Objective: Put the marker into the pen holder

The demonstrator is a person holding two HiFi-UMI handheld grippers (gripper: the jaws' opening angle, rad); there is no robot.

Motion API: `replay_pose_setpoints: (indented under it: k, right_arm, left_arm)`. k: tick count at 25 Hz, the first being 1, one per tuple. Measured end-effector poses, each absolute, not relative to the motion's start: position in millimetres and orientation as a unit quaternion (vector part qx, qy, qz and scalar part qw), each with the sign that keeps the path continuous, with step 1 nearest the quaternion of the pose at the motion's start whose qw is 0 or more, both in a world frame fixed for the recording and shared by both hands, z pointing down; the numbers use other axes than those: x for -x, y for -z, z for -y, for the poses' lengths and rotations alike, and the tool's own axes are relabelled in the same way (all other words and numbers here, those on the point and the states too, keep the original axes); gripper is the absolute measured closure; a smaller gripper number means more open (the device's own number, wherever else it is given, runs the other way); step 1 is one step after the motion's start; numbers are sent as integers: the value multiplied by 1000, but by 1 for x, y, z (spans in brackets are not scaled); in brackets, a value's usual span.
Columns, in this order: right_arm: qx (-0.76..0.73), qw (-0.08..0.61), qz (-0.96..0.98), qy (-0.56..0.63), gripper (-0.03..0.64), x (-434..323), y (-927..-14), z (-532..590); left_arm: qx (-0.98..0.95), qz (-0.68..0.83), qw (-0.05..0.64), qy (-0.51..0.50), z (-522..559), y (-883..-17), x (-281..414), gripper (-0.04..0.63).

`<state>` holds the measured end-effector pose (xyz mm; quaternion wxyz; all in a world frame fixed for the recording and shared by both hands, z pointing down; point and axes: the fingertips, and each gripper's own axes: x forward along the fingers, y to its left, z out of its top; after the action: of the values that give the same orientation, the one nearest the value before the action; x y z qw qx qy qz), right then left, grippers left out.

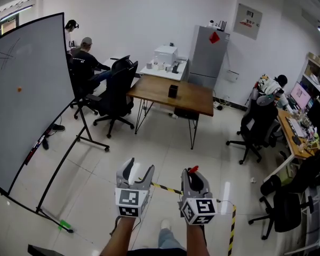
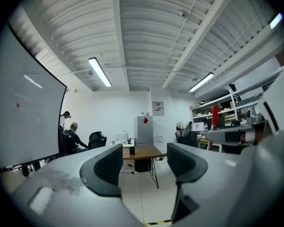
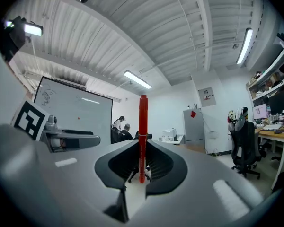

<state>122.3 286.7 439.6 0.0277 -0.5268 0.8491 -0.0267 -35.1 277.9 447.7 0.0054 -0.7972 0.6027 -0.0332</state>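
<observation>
A red marker (image 3: 143,117) stands upright, pinched between the dark pads of my right gripper (image 3: 143,151), which is shut on it. In the head view its red tip (image 1: 193,169) pokes out of the right gripper (image 1: 194,177), low and centre. Beside it on the left, my left gripper (image 1: 138,171) is open and holds nothing; in its own view the left gripper (image 2: 146,164) shows only floor between its jaws. The black pen holder (image 1: 173,91) stands on a wooden table (image 1: 194,101) far ahead across the room, small in the left gripper view as the pen holder (image 2: 131,150).
A large whiteboard on a wheeled stand (image 1: 26,100) fills the left. Black office chairs (image 1: 116,96) stand left of the table, and a seated person (image 1: 85,57) is behind them. At the right are another chair (image 1: 256,129) and a cluttered desk (image 1: 296,135). Yellow-black floor tape (image 1: 232,225) runs near my feet.
</observation>
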Motion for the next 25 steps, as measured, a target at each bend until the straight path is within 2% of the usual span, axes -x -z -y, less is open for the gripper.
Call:
replay_pose_setpoints:
  k: [9, 16, 25]
  right_arm:
    - [482, 54, -874, 3, 569, -138, -397, -151]
    - [470, 50, -881, 17, 569, -165, -411, -96]
    - [470, 49, -880, 55, 569, -182, -436, -46]
  left_arm:
    - [773, -633, 29, 19, -159, -408, 9, 302]
    - [770, -639, 4, -4, -105, -414, -16, 302]
    - [761, -648, 0, 20, -61, -424, -24, 304]
